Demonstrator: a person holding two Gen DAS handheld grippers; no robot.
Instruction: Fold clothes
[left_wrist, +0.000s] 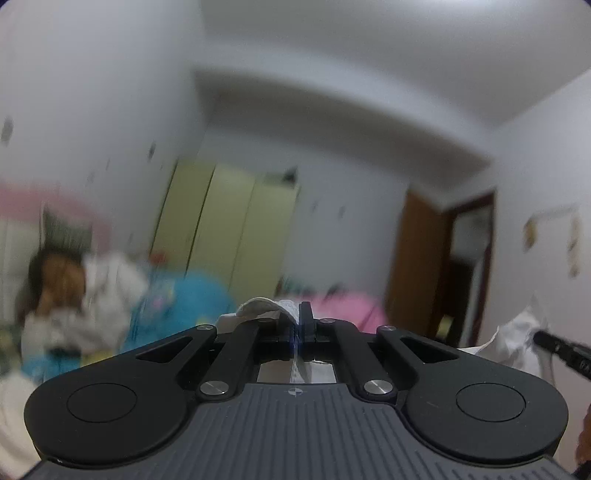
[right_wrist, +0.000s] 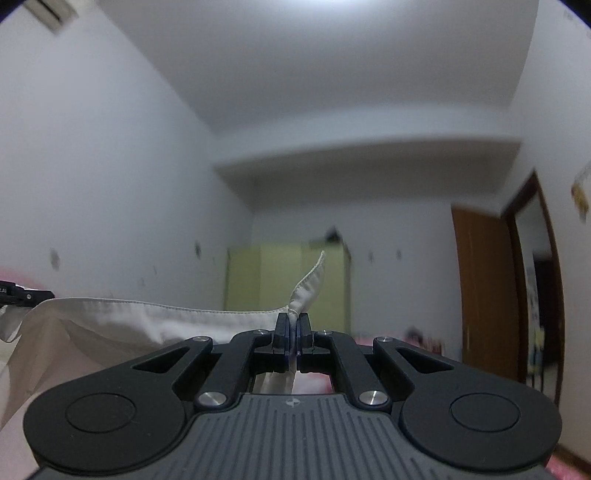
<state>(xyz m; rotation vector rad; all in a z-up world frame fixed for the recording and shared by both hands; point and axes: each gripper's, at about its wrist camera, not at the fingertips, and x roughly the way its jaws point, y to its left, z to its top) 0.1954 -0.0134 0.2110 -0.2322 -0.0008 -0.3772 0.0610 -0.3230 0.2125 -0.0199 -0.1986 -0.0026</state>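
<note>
Both pinching hems: left gripper (left_wrist: 298, 318) and right gripper (right_wrist: 292, 330) clamped on white garment (right_wrist: 155, 317), stretched between fingers. Thin bite; could slip free mid-swing.

Walls (right_wrist: 110, 166) and ceiling (right_wrist: 332, 74) are plain white; a boxed beam (right_wrist: 369, 155) runs along the far wall below the ceiling. A pale green wardrobe (left_wrist: 229, 221) with flat doors stands against that wall. To the right a brown door (right_wrist: 480, 288) stands open in a dark frame. Small marks dot the walls. Pink bedding (left_wrist: 343, 306) lies low ahead. Lighting is even and dim; the left view is blurred.
</note>
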